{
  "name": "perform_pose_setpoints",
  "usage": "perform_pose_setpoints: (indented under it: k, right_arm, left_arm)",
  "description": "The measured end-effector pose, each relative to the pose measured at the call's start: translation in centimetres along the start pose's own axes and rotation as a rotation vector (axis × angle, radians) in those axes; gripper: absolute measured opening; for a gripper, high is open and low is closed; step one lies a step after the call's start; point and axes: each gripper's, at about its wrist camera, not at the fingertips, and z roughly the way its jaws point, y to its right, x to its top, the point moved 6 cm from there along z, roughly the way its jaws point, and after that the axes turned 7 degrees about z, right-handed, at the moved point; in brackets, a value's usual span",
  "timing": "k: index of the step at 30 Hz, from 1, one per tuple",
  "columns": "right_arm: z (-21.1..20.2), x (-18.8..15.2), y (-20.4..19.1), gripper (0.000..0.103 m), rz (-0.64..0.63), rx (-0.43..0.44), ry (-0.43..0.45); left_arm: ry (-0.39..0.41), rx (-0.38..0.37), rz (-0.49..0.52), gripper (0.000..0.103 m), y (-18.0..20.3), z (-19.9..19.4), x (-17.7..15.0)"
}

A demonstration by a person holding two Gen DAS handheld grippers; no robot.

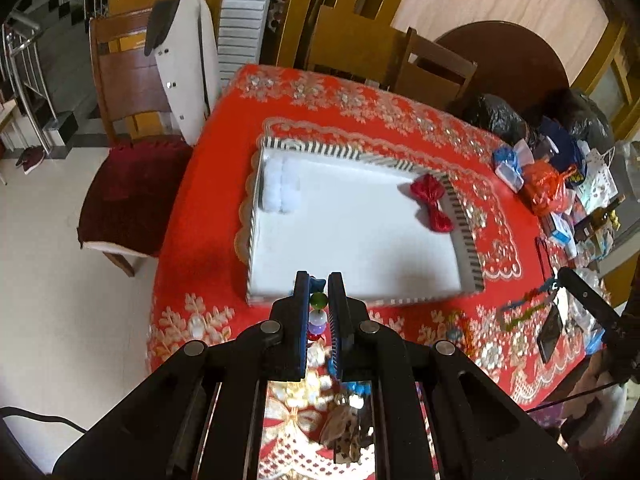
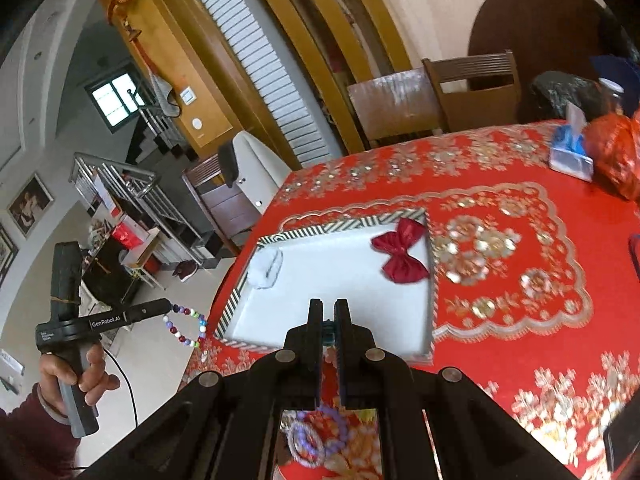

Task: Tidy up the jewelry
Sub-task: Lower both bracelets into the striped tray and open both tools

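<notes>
My left gripper [image 1: 318, 286] is shut on a multicoloured bead bracelet [image 1: 318, 312], held above the table's near edge. In the right wrist view that left gripper [image 2: 169, 307] shows at the left, held by a hand, with the bracelet [image 2: 188, 330] dangling as a loop. My right gripper [image 2: 328, 312] is shut on a teal piece [image 2: 328, 330]. The left wrist view shows the right gripper [image 1: 559, 276] at the right with a green and blue bead strand [image 1: 524, 308] hanging from it. A white tray with a striped rim [image 1: 320, 149] [image 2: 340, 226] lies ahead of both.
In the tray lie a red bow [image 1: 432, 204] [image 2: 402, 252] and a white fluffy piece [image 1: 280, 190] [image 2: 266, 266]. A red patterned cloth [image 2: 520, 200] covers the table. Bags and boxes [image 1: 552, 184] crowd its right side. More beads [image 2: 316, 436] lie under my right gripper. A chair [image 1: 132, 184] stands at the left.
</notes>
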Motion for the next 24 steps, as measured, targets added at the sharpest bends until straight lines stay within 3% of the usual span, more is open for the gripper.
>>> perform_pose_setpoints:
  k: [10,20,24]
  right_arm:
    - [7.1,2.7,-2.5,0.005,-0.048,0.058,-0.089]
    - [18.5,3.5,-4.7,0.005,-0.082,0.116,-0.260]
    - [23.8,4.6,-5.3,0.005,-0.089,0.138,-0.330]
  left_arm:
    - [-0.014,0.033,-0.021,0.007,0.0,3.3,2.8]
    - [-0.099,0.025,-0.072,0.007,0.6,9.7,3.3]
    - [-0.129,0.083,-0.106,0.007,-1.4,11.8,3.2]
